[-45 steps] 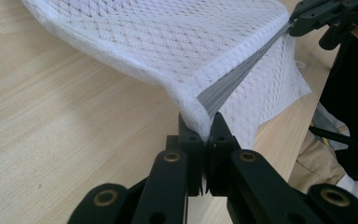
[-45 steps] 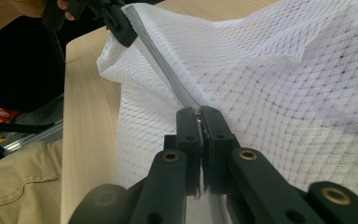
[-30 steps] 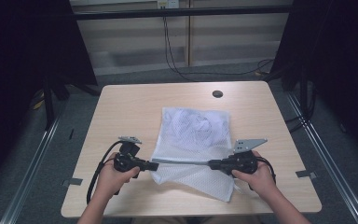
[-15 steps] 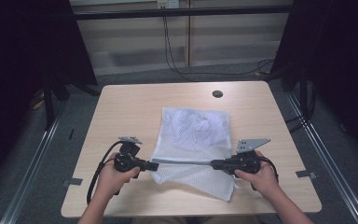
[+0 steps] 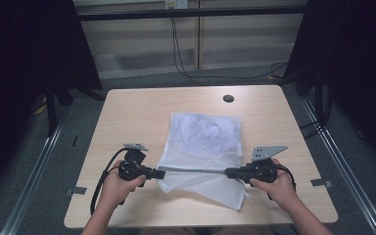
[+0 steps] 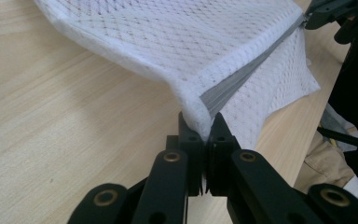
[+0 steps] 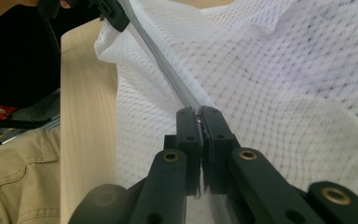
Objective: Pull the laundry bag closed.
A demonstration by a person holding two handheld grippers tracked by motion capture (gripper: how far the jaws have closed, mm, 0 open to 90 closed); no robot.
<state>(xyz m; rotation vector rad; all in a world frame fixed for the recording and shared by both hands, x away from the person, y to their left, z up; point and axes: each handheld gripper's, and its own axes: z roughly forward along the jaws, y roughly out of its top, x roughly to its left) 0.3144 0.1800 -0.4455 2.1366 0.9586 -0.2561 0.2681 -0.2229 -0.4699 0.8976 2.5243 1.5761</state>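
The table (image 5: 127, 112) is the biggest thing here, a pale wood-grain top with rounded corners and a small dark round cap (image 5: 228, 98) on the side far from both grippers. On it lies the mesh bag (image 5: 203, 142), white, soft and net-like, with a diamond weave, rumpled and with something pale inside that I cannot identify. Its near edge is lifted off the table between the two tools.

Along that edge runs the grey zipper (image 5: 193, 170), a thin straight band, pulled tight from one gripper to the other. The left gripper (image 6: 204, 140) is clamped on the bag's corner, where the white hem folds around the zipper's end. The right gripper (image 7: 200, 122) is pinched together on the zipper line; a small bit of metal sits between its jaws, probably the slider, but I cannot say for sure.

The step in hand seems to be sliding the zipper. To do it well, the left gripper should hold its corner still as an anchor, and the right should pull straight along the zipper, away from the left, keeping the band tight and level. A pull upward or sideways may catch the loose mesh just beside the teeth, and a hard jerk may slip the small piece out of the jaws.
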